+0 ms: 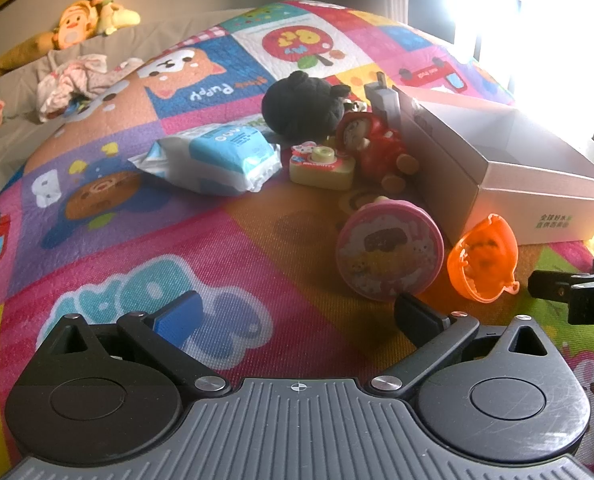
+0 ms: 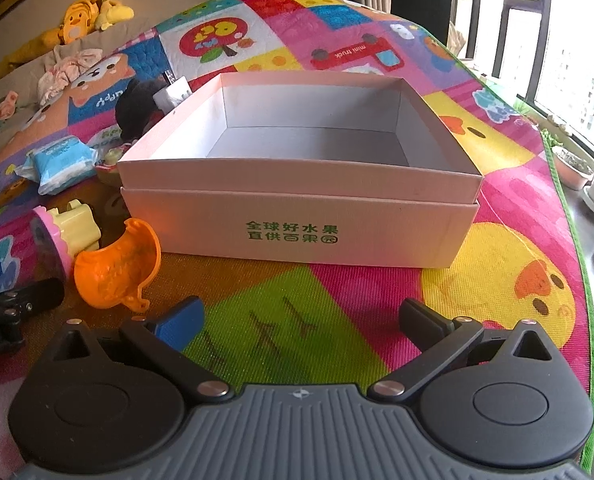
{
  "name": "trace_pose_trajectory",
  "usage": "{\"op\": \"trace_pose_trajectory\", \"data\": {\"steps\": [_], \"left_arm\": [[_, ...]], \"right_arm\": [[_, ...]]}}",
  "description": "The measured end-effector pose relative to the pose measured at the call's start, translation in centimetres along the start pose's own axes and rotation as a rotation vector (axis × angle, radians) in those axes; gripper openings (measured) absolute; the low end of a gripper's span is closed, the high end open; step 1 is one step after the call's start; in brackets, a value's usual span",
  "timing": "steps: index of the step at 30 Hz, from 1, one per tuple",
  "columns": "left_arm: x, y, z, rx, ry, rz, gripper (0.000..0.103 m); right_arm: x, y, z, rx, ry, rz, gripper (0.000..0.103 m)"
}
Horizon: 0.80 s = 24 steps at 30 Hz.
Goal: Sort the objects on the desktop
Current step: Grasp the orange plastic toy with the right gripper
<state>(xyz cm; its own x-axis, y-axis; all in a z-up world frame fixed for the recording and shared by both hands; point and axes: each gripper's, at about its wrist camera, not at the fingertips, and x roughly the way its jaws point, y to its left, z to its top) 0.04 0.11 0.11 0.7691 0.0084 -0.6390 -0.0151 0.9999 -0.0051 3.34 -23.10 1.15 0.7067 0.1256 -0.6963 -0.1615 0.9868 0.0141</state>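
Toys are seen scattered left of an empty white box (image 2: 297, 184) on the play mat (image 2: 337, 300). Both the left gripper (image 1: 297, 316) and right gripper (image 2: 301, 316) are held apart, empty. The round orange capsule half (image 1: 483, 256) could be squeezed out sideways.

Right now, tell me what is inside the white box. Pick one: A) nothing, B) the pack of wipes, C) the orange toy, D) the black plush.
A: the right wrist view looks straight into the white box and shows only its bare floor and walls; the orange toy lies outside on the mat.
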Motion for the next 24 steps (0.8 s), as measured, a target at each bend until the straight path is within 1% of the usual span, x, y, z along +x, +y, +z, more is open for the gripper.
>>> {"op": "trace_pose_trajectory", "data": {"steps": [3, 6, 7, 9, 11, 12, 14, 15, 17, 18, 19, 20, 21, 22, 24], "left_arm": [[0.2, 0.1, 0.3, 0.005, 0.016, 0.000, 0.103], [0.4, 0.3, 0.6, 0.012, 0.053, -0.008, 0.103], [0.2, 0.0, 0.5, 0.028, 0.048, -0.012, 0.103], [-0.2, 0.5, 0.4, 0.031, 0.050, -0.043, 0.103], [-1.1, 1.4, 0.1, -0.005, 0.015, -0.049, 0.103], [-1.7, 1.8, 0.0, -0.020, -0.010, -0.038, 0.103], [-3.1, 2.7, -0.3, -0.036, -0.068, 0.003, 0.103], [-3.6, 3.0, -0.3, -0.041, -0.086, 0.020, 0.103], [-4.3, 3.7, -0.3, -0.053, -0.111, 0.042, 0.103], [-4.6, 4.1, -0.1, -0.059, -0.119, 0.043, 0.103], [-4.8, 4.3, -0.1, -0.066, -0.126, 0.045, 0.103], [-4.9, 4.4, -0.1, -0.073, -0.129, 0.050, 0.103], [-5.1, 4.4, -0.1, -0.083, -0.129, 0.053, 0.103], [-5.0, 4.6, -0.1, -0.094, -0.124, 0.050, 0.103], [-4.8, 4.9, -0.2, -0.125, -0.098, 0.037, 0.103]], "right_arm": [[0.1, 0.1, 0.0, -0.005, 0.004, -0.005, 0.103], [0.1, 0.1, 0.1, -0.014, 0.008, 0.000, 0.103], [0.1, 0.0, 0.2, -0.014, 0.009, 0.004, 0.103], [0.1, -0.2, 0.2, -0.013, 0.009, 0.017, 0.103], [-0.3, -0.1, 0.2, -0.043, 0.012, 0.064, 0.103], [-0.8, 0.1, 0.0, -0.076, -0.003, 0.115, 0.103], [-2.4, 1.2, -0.5, -0.149, -0.082, 0.172, 0.103], [-3.4, 2.2, -0.7, -0.211, -0.136, 0.186, 0.103], [-4.4, 4.3, -0.9, -0.325, -0.199, 0.203, 0.103], [-4.6, 5.3, -1.0, -0.363, -0.222, 0.215, 0.103], [-4.4, 6.1, -0.8, -0.383, -0.226, 0.224, 0.103], [-4.1, 6.8, -0.6, -0.399, -0.221, 0.234, 0.097], [-3.6, 7.3, -0.4, -0.414, -0.206, 0.237, 0.088], [-2.9, 7.9, -0.1, -0.423, -0.182, 0.230, 0.085], [-1.5, 8.1, 0.3, -0.396, -0.145, 0.225, 0.079]]}}
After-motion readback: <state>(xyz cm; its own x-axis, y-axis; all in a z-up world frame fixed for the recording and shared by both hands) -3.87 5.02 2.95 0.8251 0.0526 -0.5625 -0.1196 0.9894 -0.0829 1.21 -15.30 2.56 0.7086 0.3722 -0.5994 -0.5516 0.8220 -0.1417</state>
